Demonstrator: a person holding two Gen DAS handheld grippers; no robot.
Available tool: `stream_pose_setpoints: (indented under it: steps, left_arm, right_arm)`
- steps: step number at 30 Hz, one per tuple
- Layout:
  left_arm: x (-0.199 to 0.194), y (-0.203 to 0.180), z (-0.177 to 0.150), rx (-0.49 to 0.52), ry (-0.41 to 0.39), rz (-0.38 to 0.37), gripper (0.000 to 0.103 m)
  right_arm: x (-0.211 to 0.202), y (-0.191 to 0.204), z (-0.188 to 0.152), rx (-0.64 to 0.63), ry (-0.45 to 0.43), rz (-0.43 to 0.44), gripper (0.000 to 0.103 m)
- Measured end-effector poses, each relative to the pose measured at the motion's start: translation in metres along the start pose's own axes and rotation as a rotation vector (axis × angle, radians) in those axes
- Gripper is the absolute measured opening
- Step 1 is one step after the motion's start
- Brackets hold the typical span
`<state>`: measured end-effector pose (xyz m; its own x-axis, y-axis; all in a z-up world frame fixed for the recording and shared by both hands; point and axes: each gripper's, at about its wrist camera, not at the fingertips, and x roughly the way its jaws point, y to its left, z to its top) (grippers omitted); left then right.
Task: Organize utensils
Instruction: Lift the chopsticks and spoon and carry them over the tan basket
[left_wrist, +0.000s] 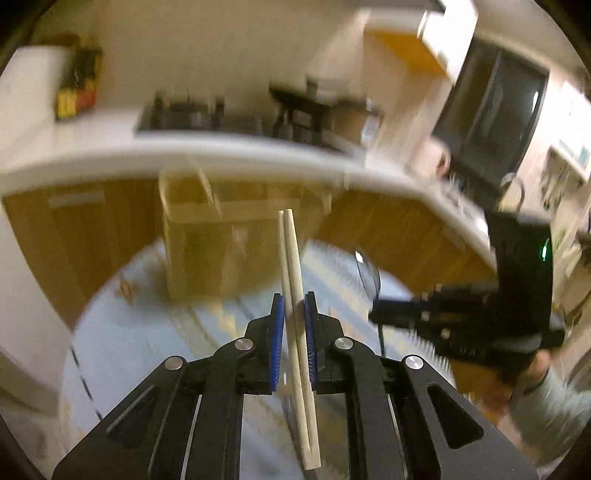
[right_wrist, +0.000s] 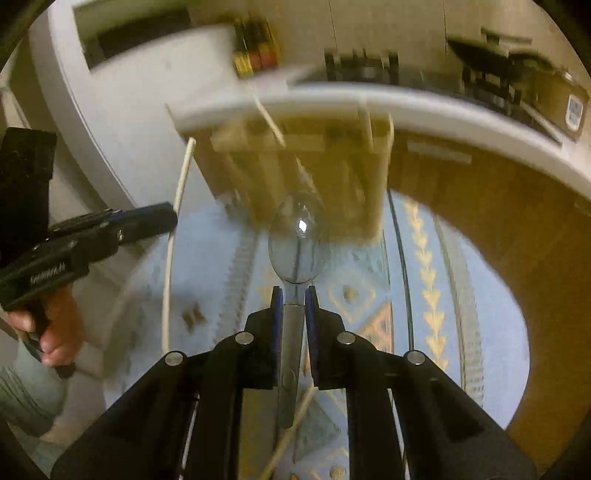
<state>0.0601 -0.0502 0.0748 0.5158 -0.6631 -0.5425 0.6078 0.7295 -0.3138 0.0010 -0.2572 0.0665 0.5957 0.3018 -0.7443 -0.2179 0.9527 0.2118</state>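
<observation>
My left gripper is shut on a pair of pale wooden chopsticks that point up and forward toward a wooden utensil holder on the round table. My right gripper is shut on a metal spoon, its bowl forward, just before the same holder. The holder has several utensils standing in it. The right gripper also shows in the left wrist view, off to the right with the spoon bowl. The left gripper and its chopsticks show at left in the right wrist view.
The round table has a glass top over a blue patterned cloth. A white kitchen counter with wooden cabinets curves behind it, carrying a stove and boxes. Another chopstick lies on the table under my right gripper.
</observation>
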Motion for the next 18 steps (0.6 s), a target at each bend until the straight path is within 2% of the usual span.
stream_pose_setpoints:
  steps: [5, 8, 11, 15, 18]
  left_arm:
    - [-0.032, -0.006, 0.046, 0.026, -0.225, 0.069, 0.009]
    - [-0.051, -0.016, 0.064, 0.041, -0.348, 0.1, 0.009]
    - [-0.056, -0.022, 0.078, 0.048, -0.469, 0.135, 0.009]
    - [-0.046, -0.029, 0.095, 0.055, -0.591, 0.168, 0.009]
    - [-0.038, -0.029, 0.103, 0.044, -0.648, 0.181, 0.009]
  right_arm:
    - [-0.034, 0.007, 0.038, 0.015, -0.154, 0.039, 0.01]
    - [-0.047, 0.008, 0.062, 0.018, -0.251, 0.032, 0.01]
    - [-0.058, 0.005, 0.084, 0.021, -0.351, -0.001, 0.01]
    - [-0.065, 0.007, 0.112, 0.011, -0.502, -0.076, 0.01]
    - [-0.059, 0.004, 0.126, -0.016, -0.596, -0.162, 0.01]
